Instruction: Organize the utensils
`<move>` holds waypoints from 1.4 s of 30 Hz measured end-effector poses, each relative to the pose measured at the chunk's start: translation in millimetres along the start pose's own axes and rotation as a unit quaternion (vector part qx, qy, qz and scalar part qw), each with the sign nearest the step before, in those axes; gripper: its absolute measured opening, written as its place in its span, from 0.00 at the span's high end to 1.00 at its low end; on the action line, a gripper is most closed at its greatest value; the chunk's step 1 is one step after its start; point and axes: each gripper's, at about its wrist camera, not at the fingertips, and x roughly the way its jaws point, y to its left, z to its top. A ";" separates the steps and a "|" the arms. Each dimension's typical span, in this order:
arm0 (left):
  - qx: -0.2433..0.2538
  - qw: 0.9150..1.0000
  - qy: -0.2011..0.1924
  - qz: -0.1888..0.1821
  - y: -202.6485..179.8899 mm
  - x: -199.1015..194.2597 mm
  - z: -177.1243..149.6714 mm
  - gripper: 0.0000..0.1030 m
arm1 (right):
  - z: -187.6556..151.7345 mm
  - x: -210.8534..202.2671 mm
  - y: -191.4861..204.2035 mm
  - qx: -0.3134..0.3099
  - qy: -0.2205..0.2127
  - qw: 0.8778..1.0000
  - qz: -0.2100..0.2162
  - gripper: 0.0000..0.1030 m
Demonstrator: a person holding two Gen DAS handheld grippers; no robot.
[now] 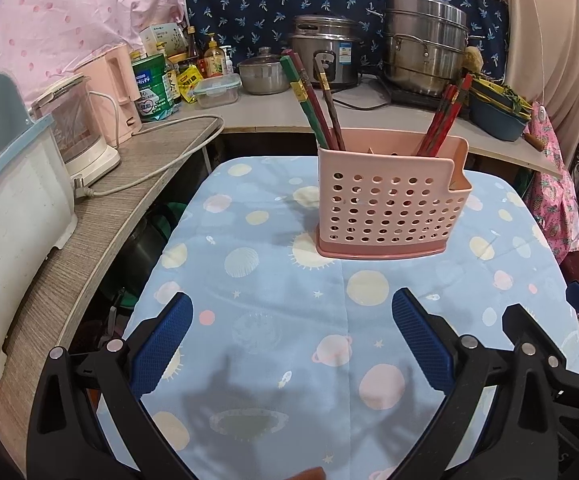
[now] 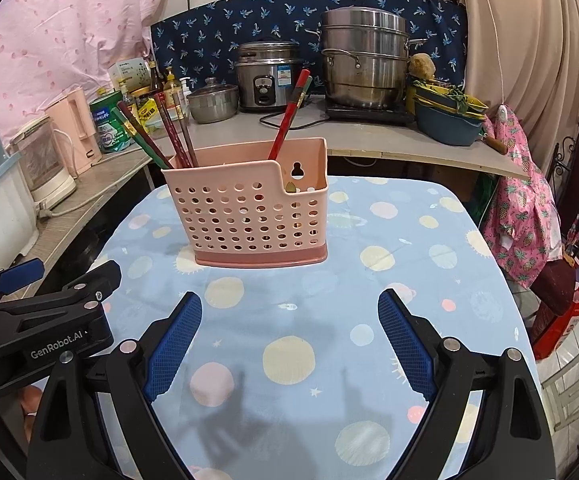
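1. My left tool [image 1: 291, 342] has its blue pads spread wide apart with nothing between them, hanging over the near part of the worktop [image 1: 273, 288].
2. My right tool [image 2: 289, 342] is likewise wide apart and empty, just beside the left one.
3. Bare planet-print cloth lies open between both tools and the pink utensil holder [image 1: 389, 208], which stands upright toward the far middle of the worktop.
4. Chopsticks [image 1: 313, 104] lean left out of one end compartment; a second bundle [image 1: 443, 120] leans right from the other.
5. The worktop's left edge runs close along a wood-grain shelf [image 1: 89, 248] carrying a kettle [image 1: 77, 128].
6. Only the right view shows the holder's keyhole slot [image 2: 298, 170] and the left tool's body [image 2: 41, 320] from the side.
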 end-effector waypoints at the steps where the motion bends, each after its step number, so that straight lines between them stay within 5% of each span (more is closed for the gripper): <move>1: 0.000 1.000 0.000 0.000 0.3 0.4 0.3 0.07 | 0.5 0.9 0.1 0.000 0.000 1.000 0.000 0.17; 42: -0.001 1.000 -0.003 0.001 -2.2 4.4 2.0 0.08 | 3.1 2.8 0.4 -0.004 -0.003 1.000 -0.002 0.17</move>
